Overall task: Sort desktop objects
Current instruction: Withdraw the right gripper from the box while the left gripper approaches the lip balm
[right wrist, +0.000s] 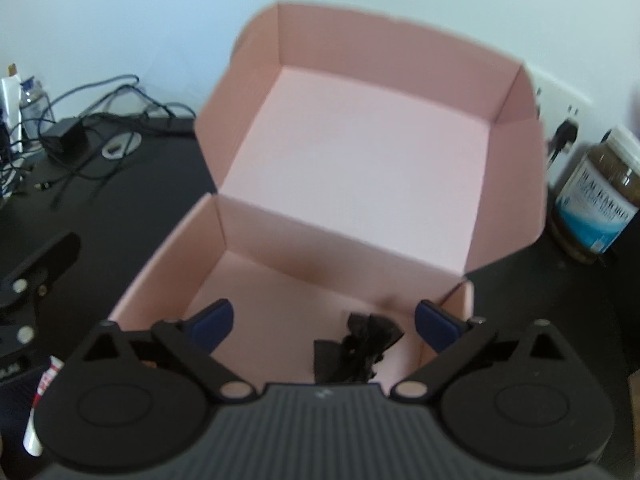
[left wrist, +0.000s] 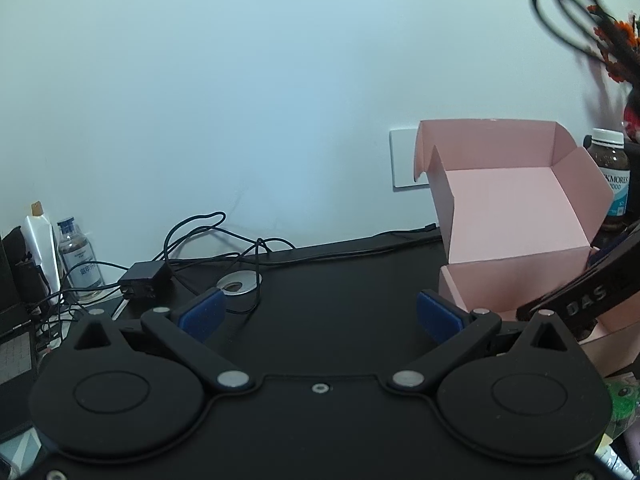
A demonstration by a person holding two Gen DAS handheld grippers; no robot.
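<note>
The middle of the desk (left wrist: 320, 280) lay bare, giving a hand-held gripper free passage. Along its back edge tangled cables (left wrist: 208, 240), a power adapter (left wrist: 144, 276) and a metal disc (left wrist: 239, 282) crowded the left part; a bottle (left wrist: 78, 256) stood at the back left corner. The pink box (right wrist: 328, 184) blocked the right side, its raised lid walling off the rear. Its mouth was reachable from above, with only a black bow (right wrist: 360, 348) on its floor. A jar (right wrist: 596, 208) stood just right of it.
</note>
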